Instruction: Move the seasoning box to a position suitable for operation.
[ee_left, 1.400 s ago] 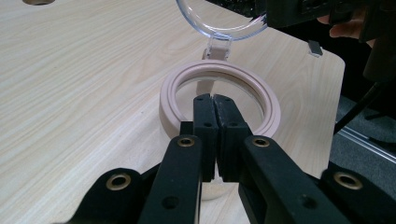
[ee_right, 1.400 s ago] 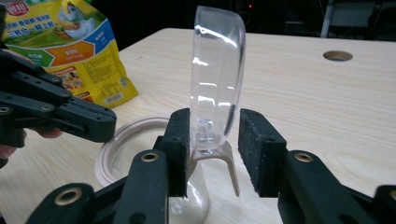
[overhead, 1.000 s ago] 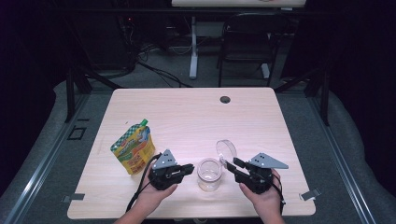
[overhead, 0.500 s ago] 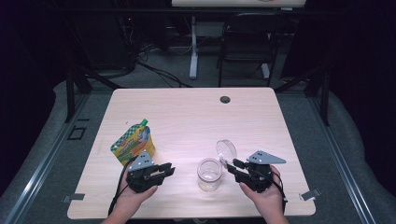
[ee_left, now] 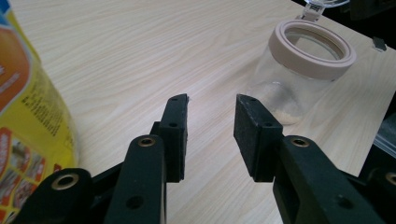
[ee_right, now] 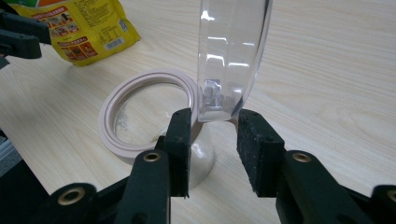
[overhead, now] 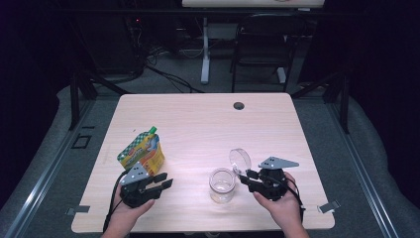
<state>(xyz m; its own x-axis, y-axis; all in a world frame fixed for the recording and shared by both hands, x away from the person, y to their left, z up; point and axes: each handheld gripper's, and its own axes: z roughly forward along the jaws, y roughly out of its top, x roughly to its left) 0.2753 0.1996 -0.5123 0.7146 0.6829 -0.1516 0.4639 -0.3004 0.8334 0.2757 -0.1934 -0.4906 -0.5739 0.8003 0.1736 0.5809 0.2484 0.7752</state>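
A: While the right tongs (overhead: 247, 174) are clamped on the jar's clear lid (overhead: 239, 160) and hold it upright, which step is this?

B: Going for the filling, I judge. The jar (overhead: 221, 184) stands open near the front of the worktop (overhead: 208, 124), right of middle. The left tongs (overhead: 166, 183) hover just beside the pouch (overhead: 142, 152), which lies at the front left. Their jaws have just been opening and stand apart, with nothing between them.

A: And what does the next move call for?

B: The left tongs need to swing round to the pouch and close on its body below the green cap (overhead: 153, 130). They should grip firmly enough to lift it without squeezing anything out. The right tongs must keep the lid tipped back so the mouth is free.

A: What does 1 view give that another lacks?

B: The left gripper view shows a few pale grains at the jar's bottom and its beige rim (ee_left: 314, 46), which the high view is too far off to make out. The right gripper view shows the lid's lower edge pinched between both pads. The high view alone shows the pouch's cap and how far the 2 things lie apart.
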